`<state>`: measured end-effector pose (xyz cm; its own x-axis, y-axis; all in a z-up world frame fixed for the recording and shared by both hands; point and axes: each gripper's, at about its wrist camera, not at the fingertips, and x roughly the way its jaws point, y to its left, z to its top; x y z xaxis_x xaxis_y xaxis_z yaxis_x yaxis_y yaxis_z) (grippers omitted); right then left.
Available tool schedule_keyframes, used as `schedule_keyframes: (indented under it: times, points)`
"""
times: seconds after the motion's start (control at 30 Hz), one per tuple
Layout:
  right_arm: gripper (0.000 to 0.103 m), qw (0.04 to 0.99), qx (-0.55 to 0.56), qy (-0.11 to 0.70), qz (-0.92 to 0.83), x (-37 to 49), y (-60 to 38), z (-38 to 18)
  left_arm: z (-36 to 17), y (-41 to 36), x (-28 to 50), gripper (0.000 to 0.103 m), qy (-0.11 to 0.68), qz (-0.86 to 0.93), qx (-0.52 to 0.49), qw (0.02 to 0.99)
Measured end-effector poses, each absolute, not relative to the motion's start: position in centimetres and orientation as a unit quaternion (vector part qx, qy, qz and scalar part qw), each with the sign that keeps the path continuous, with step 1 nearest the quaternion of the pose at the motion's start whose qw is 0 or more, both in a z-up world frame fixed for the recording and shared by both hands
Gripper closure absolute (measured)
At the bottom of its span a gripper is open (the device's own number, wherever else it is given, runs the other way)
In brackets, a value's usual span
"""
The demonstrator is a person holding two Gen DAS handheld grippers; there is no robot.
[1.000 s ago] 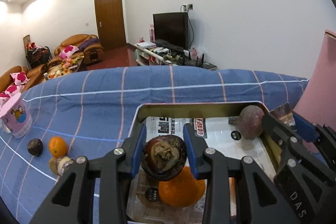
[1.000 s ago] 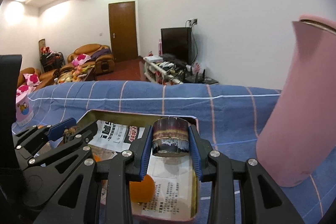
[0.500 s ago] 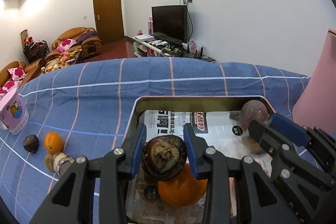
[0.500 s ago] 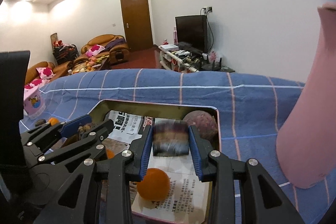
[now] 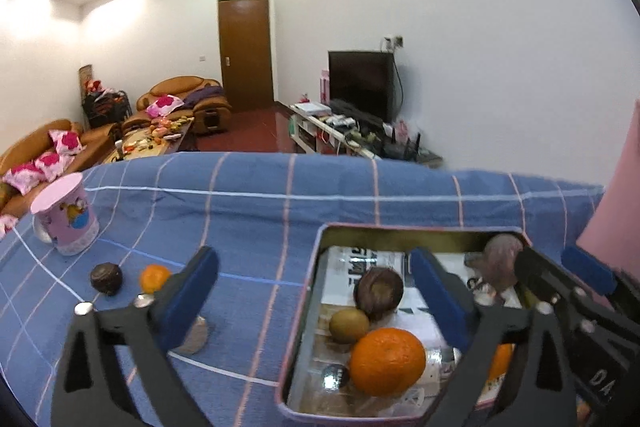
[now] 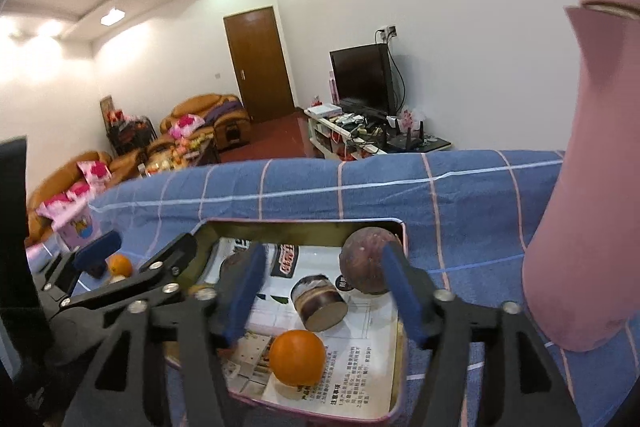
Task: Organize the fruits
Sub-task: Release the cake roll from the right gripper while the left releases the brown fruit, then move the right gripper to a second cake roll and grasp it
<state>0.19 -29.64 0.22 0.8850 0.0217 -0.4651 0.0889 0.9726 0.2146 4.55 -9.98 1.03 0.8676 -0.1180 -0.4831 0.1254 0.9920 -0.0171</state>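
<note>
- Left wrist view: left gripper (image 5: 316, 291) jaws spread wide, nothing between them. Hangs over the near-left edge of the tin tray (image 5: 304, 311), which sits on the blue checked cloth (image 5: 248, 211).
- In the tray, on printed paper: dark mangosteen (image 5: 378, 293), greenish-brown kiwi (image 5: 349, 325) touching it in front, big orange (image 5: 387, 361) nearest the camera, purplish round fruit (image 5: 502, 261) in the far right corner.
- Right gripper (image 5: 560, 273) enters from the right, over the tray's right side; part of a second orange shows behind the left gripper's right finger.
- On the cloth left of the tray: another dark mangosteen (image 5: 106, 278) and a small orange (image 5: 154, 277) side by side, apart from the tray. Pink cartoon cup (image 5: 66, 213) beyond them.
- Right wrist view: right gripper (image 6: 322, 287) jaws released, holding nothing, above the tray (image 6: 402, 347).
- Below it: striped dark jar (image 6: 318, 302) lying on its side mid-tray, purplish round fruit (image 6: 370, 261) in the far right corner, orange (image 6: 297, 357) near the front.
- Left gripper (image 6: 144, 251) visible at left, also parted.
- Tall pink vase (image 6: 588, 187) stands on the cloth, right of the tray.
</note>
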Motion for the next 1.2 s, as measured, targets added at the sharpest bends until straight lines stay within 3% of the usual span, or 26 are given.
schedule_keyframes:
  times: [0.07, 0.37, 1.2]
  points:
    - [0.019, 0.966, 0.120, 0.227, -0.025, -0.2, -29.7, 0.5, 1.4, -9.3, 4.2, 0.000, 0.240, -0.073, -0.007, 0.968]
    - [0.019, 0.977, 0.082, 0.159, -0.115, -2.4, -29.7, 1.7, 1.6, -7.5, 2.7, 0.000, 0.197, -0.020, 0.011, 0.980]
    - [0.019, 0.967, 0.087, 0.186, -0.147, -4.4, -27.5, 1.1, 0.6, -5.1, -0.1, 0.000, 0.208, -0.017, 0.047, 0.977]
